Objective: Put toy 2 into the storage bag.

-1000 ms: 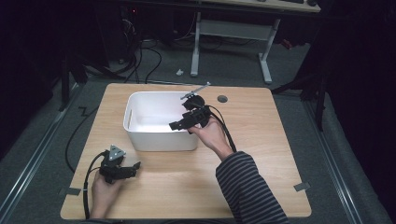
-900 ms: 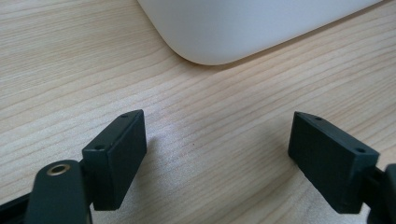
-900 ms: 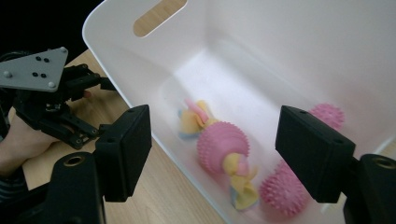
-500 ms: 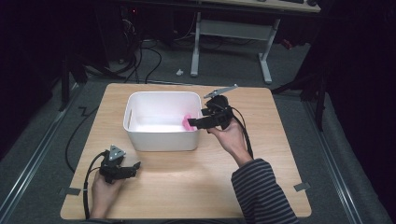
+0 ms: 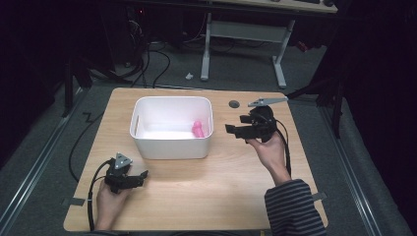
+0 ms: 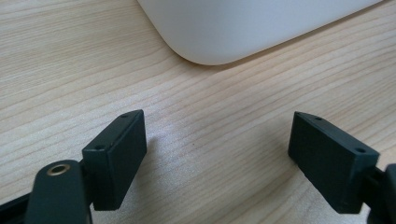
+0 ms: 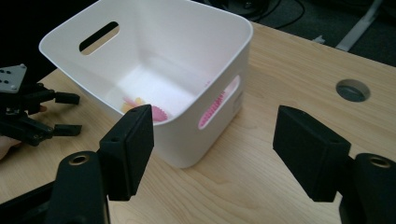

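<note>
A small pink item lies inside a white bin, on the bin's floor against the wall nearest the right gripper. In the right gripper view, the pink item sits beside something pale yellow on the floor of the bin, and its pink colour glows through the handle slot in the near wall. The bin stands on a light wooden tabletop, toward the far left part of it, and has an oval handle slot in each end wall. The right gripper is held above the tabletop just to the right of the bin, apart from it and pointing toward it. Its jaws have just been closing a little, yet they stand wide apart with nothing between them. The right hand comes out of a striped sleeve. The left gripper rests low at the near left of the tabletop, in front of the bin, held by the left hand. In the left gripper view its jaws are spread wide over bare wood, empty, with a rounded corner of the bin just ahead. A round grommet hole sits in the tabletop beyond the right gripper. Past the tabletop are a dark floor with cables and the white legs of a desk.
</note>
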### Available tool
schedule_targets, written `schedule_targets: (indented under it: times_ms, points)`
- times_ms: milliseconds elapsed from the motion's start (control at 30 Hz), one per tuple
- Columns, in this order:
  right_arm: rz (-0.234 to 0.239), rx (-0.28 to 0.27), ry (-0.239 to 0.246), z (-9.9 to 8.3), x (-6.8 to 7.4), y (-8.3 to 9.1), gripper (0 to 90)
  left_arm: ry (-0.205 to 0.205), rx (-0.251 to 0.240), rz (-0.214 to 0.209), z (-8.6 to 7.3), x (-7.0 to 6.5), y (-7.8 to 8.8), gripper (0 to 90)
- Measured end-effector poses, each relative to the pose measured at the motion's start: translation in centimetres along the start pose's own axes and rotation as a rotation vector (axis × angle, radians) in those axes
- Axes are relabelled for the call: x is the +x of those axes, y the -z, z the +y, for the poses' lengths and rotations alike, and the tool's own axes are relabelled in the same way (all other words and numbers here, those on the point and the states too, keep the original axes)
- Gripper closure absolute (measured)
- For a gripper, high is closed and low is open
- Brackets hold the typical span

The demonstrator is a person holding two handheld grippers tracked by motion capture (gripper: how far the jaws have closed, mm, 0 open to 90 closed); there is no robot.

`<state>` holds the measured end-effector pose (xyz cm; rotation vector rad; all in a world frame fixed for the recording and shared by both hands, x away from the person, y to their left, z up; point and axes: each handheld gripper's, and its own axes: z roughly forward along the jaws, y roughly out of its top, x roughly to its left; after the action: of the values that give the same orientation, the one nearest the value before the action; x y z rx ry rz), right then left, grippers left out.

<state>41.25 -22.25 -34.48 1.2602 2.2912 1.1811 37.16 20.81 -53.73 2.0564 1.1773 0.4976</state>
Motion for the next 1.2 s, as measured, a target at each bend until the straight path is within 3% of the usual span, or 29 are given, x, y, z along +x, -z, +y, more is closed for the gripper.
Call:
schedule_targets:
  times_ms: [300,500,767,1133,1200]
  points:
    - [-0.040,-0.038,-0.054,-1.9,-1.9,3.2,30.6,-0.002,0.002,-0.001,0.0,0.0,0.0,19.6]
    - [-0.083,-0.063,-0.062,-2.9,-2.5,5.0,31.3,-0.001,0.000,0.001,0.0,0.0,0.0,19.6]
    - [-0.101,-0.070,-0.089,-4.5,-3.3,6.4,32.2,-0.001,0.000,0.001,0.0,0.0,0.0,19.6]
    - [-0.152,-0.091,-0.094,-6.9,-3.0,8.1,32.7,-0.002,0.000,0.001,0.0,0.0,0.0,19.6]
    - [-0.149,-0.116,-0.098,-7.4,-2.9,8.3,33.1,-0.002,0.002,0.000,0.0,0.0,0.0,19.6]
